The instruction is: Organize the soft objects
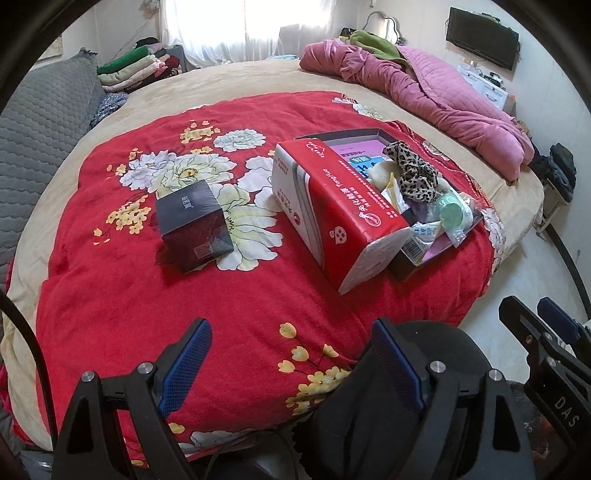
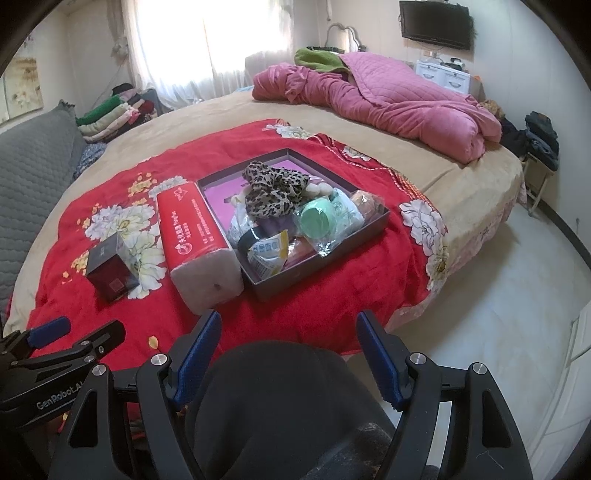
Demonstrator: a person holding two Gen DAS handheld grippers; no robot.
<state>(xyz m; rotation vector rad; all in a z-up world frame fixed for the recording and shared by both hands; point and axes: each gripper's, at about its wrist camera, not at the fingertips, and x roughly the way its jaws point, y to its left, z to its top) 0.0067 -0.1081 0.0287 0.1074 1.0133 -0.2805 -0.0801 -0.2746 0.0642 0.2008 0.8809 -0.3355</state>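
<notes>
On a red floral blanket lies a shallow dark box filled with soft items: a leopard-print scrunchie, a green round pad in plastic and small packets. A red tissue pack lies against the box's left side. A dark cube box stands further left. My left gripper hovers open over the blanket's near edge. My right gripper is open too, above a person's dark-clad knee, holding nothing.
A crumpled pink quilt lies at the far side of the beige bed. Folded clothes are stacked at the back left beside a grey quilted cushion. Pale floor runs along the right. A wall TV hangs beyond.
</notes>
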